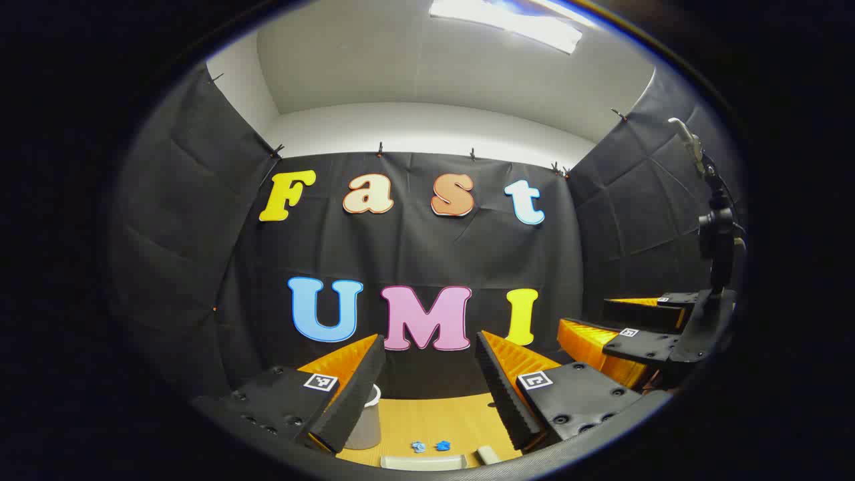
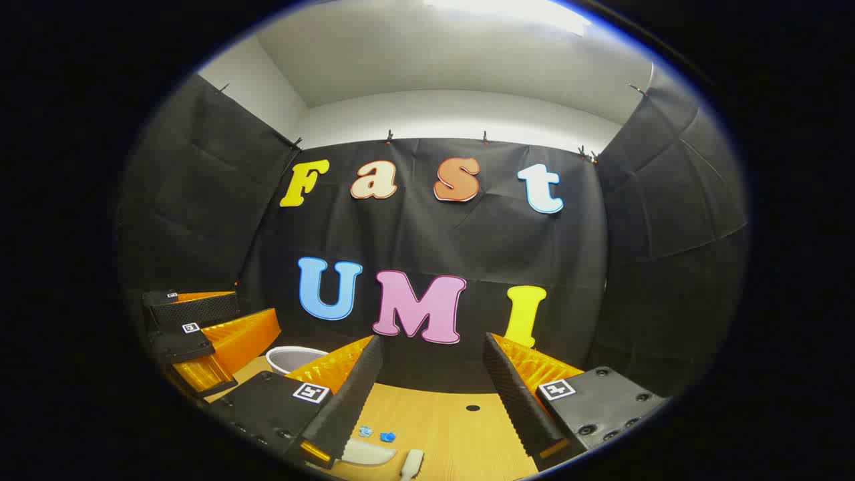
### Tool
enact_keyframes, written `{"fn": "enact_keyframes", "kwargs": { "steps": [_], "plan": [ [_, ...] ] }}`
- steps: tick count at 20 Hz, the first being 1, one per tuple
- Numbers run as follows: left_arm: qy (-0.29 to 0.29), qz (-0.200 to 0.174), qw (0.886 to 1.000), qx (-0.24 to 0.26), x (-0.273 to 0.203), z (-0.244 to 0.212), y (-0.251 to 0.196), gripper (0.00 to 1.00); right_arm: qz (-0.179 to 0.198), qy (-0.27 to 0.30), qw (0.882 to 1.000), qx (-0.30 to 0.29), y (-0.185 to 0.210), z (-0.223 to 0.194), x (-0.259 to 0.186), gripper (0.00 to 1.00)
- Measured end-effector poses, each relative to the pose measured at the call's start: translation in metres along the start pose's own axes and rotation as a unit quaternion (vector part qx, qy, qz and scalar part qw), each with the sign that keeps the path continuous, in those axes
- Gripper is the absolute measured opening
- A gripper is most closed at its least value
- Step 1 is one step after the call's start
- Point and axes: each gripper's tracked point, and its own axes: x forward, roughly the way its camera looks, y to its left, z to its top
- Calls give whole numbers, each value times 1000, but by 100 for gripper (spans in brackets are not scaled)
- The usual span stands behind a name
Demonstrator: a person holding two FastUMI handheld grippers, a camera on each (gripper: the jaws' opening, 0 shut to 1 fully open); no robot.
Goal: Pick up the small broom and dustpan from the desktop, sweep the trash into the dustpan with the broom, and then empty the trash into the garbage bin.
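Observation:
In the left gripper view my left gripper (image 1: 427, 394) stands open above the wooden desktop (image 1: 434, 417), with nothing between its fingers. Two small blue trash scraps (image 1: 431, 446) lie on the desk below it. A pale dustpan edge (image 1: 423, 462) and a pale broom piece (image 1: 487, 455) show at the bottom rim. The right gripper (image 1: 621, 321) hangs open farther off at the right. In the right gripper view my right gripper (image 2: 431, 394) is open and empty, above the blue scraps (image 2: 376, 435), the pale dustpan (image 2: 367, 453) and the broom handle (image 2: 412, 463). The left gripper (image 2: 200, 327) hangs at the left.
A grey-white garbage bin (image 1: 366, 421) stands on the desk behind my left finger; it also appears as garbage bin (image 2: 294, 359) at the left of the right gripper view. A small dark hole (image 2: 472, 407) marks the desktop. Black cloth walls enclose the back and both sides.

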Motion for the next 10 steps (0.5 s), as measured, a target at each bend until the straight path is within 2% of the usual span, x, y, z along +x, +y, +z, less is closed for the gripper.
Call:
{"fn": "enact_keyframes", "kwargs": {
  "steps": [1,2,7,10],
  "plan": [
    [4,2,1000,3,1,-2,-1,80,-4,1,1000,1,-1,1,0,97],
    [8,2,1000,5,1,-3,-2,80,-6,1,1000,3,-3,0,-1,91],
    [23,4,1000,15,0,-7,-1,80,-17,5,1000,4,-8,-1,-3,91],
    [38,6,999,5,3,-13,-1,80,-20,6,1000,3,-10,-2,-1,91]
  ]
}}
